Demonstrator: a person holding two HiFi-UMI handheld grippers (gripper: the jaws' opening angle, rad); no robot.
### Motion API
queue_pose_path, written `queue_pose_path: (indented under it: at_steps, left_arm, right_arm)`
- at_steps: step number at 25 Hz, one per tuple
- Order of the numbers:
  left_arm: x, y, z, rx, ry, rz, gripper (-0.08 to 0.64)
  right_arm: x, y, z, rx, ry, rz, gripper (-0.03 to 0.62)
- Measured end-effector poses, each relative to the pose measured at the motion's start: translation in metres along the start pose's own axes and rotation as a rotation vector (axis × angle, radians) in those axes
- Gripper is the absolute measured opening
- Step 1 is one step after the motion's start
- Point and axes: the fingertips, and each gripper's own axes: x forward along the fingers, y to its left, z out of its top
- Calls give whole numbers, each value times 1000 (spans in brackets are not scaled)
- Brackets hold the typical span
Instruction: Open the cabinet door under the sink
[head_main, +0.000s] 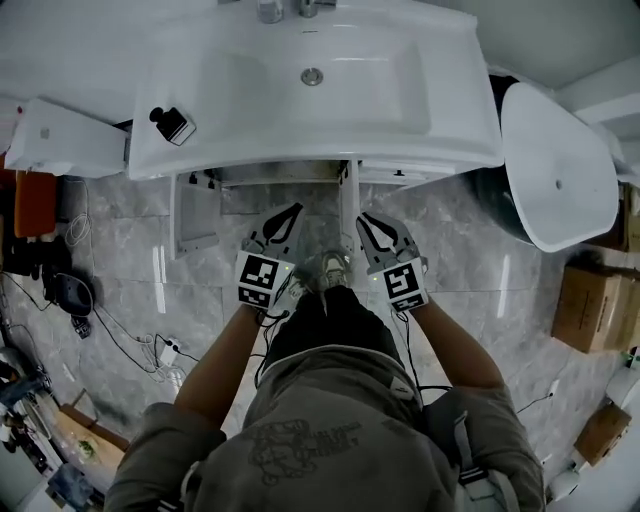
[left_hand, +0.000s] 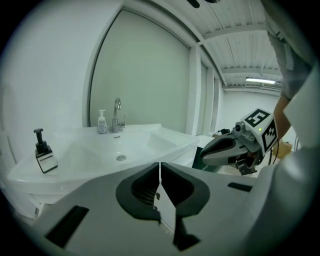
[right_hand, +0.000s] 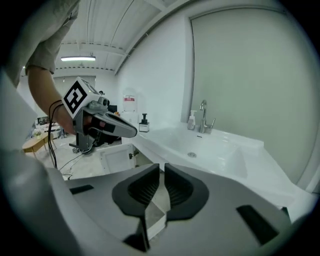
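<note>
The white sink (head_main: 450, 120) has a cabinet under it, and both doors stand open. The left door (head_main: 195, 215) is swung wide. The right door (head_main: 348, 205) sticks out edge-on between my two grippers. My left gripper (head_main: 288, 218) hangs just left of that door, jaws shut with nothing held. My right gripper (head_main: 372, 225) hangs just right of it, its jaws also shut and empty. In the left gripper view my left gripper (left_hand: 160, 169) sits above the white door edge (left_hand: 168, 210). In the right gripper view my right gripper (right_hand: 161, 172) also sits above that door edge (right_hand: 156, 212).
A black soap dispenser (head_main: 172, 124) stands on the sink's left corner. A white toilet (head_main: 555, 180) is at the right, with cardboard boxes (head_main: 590, 305) beyond it. Cables (head_main: 140, 340) trail over the marble floor at the left. My shoe (head_main: 325, 268) rests below the doors.
</note>
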Motion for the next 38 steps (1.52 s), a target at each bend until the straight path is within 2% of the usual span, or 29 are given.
queue_pose_path:
  at_steps: [7, 11, 14, 17, 21, 25, 34, 38]
  left_arm:
    - [-34, 41, 53, 32, -67, 124, 25]
    - [-57, 60, 85, 37, -135, 180, 25]
    - [-77, 73, 97, 29, -133, 214, 25]
    - [-100, 90, 116, 28, -147, 285, 25]
    - [-141, 105, 148, 90, -178, 392, 25]
    - [-172, 112, 174, 168, -208, 445, 25]
    - [-226, 118, 214, 179, -339, 510, 25]
    - [-254, 122, 227, 178, -365, 546, 25]
  right_arm:
    - [10, 4, 93, 53, -35, 2, 46]
    - [13, 9, 147, 68, -86, 24, 44]
    - [13, 14, 183, 37, -136, 38, 44]
    - [13, 23, 216, 4, -179, 61, 44]
    - [8, 38, 257, -37, -219, 95, 44]
    - [-2, 54, 300, -81, -278, 139, 43]
    - [-22, 85, 366, -135, -386, 242, 41]
    - [-34, 97, 394, -139, -441, 274, 41]
